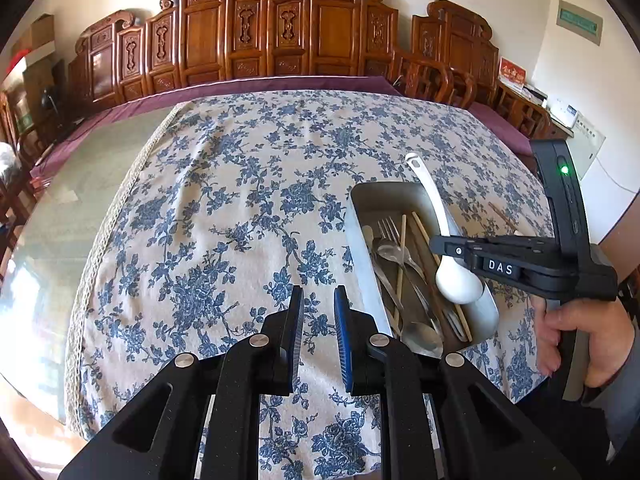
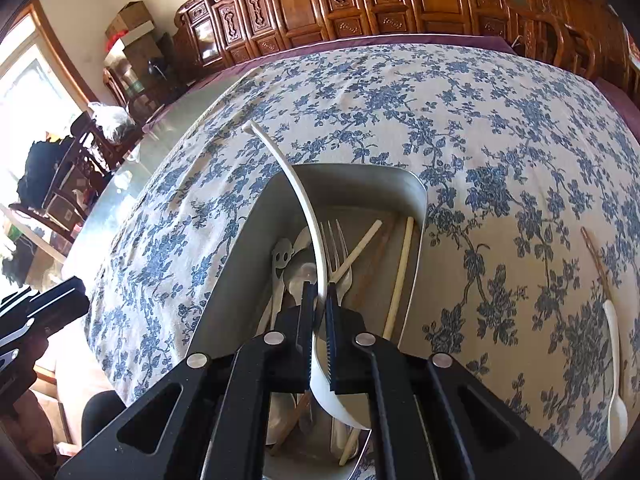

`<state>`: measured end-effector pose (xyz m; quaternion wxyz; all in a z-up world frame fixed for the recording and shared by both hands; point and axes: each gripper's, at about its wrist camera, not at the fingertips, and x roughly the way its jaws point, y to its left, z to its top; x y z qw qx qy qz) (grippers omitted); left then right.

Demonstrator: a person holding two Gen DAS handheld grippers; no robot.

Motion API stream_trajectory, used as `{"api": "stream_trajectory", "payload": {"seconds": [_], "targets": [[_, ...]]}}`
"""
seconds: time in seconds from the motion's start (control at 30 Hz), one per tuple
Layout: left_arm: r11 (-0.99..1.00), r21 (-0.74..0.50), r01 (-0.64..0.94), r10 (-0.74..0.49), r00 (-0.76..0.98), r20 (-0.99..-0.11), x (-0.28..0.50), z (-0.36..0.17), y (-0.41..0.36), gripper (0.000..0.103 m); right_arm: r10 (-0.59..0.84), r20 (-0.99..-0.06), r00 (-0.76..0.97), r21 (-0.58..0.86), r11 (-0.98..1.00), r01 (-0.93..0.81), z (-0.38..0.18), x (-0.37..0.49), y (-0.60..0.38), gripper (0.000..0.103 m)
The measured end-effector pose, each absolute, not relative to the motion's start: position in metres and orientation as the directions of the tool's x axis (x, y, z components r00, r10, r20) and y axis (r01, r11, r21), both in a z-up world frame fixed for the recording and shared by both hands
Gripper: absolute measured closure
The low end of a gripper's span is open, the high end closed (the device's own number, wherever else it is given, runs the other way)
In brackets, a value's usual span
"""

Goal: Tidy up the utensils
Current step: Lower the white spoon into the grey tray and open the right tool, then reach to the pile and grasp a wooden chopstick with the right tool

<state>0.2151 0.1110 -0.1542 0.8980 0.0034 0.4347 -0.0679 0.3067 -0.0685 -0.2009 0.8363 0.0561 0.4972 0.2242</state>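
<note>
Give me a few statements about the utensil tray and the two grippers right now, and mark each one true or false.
1. The right gripper is shut on the white ladle. True.
2. The left gripper holds a fork. False: nothing is between its fingers, which hang over the floral tablecloth.
3. The fork lies inside the metal tray. True.
4. Every utensil is already in the tray. False: a small white spoon lies on the cloth to the tray's right.
5. The tray is round. False: it is rectangular with rounded corners.

A brushed-metal tray (image 2: 236,240) holds shiny steel cutlery (image 2: 338,248) and a glossy white ladle (image 2: 304,200) on a floral cotton tablecloth (image 1: 224,200) (lace-trimmed), before polished carved-wood chairs (image 1: 256,36).
</note>
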Motion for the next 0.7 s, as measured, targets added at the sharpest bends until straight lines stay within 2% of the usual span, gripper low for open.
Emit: {"api": "stream_trajectory", "payload": {"seconds": [0.07,0.37,0.43,0.57,0.7], "targets": [[0.991,-0.051,0.126,-0.119,0.612,-0.782,0.215,-0.155,0.111,0.089,0.434,-0.809,0.397,0.314,0.889,-0.332,-0.202,0.309,-0.066,0.093],[0.992,-0.043,0.122,-0.109,0.614,-0.782,0.215,-0.155,0.107,0.086,0.463,-0.774,0.432,0.273,0.859,-0.433,-0.176,0.290,-0.075,0.093],[0.991,-0.043,0.123,-0.110,0.615,-0.781,0.214,-0.155,0.101,0.076,0.451,-0.766,0.458,0.239,0.861,-0.449,-0.167,0.283,-0.091,0.093],[0.990,-0.046,0.135,-0.119,0.609,-0.784,0.217,-0.156,0.084,0.065,0.412,-0.758,0.506,0.181,0.878,-0.443,-0.156,0.272,-0.140,0.091],[0.987,-0.046,0.156,-0.133,0.614,-0.778,0.219,-0.153,0.058,0.046,0.327,-0.771,0.547,0.096,0.908,-0.407,-0.158,0.260,-0.202,0.089]]}}
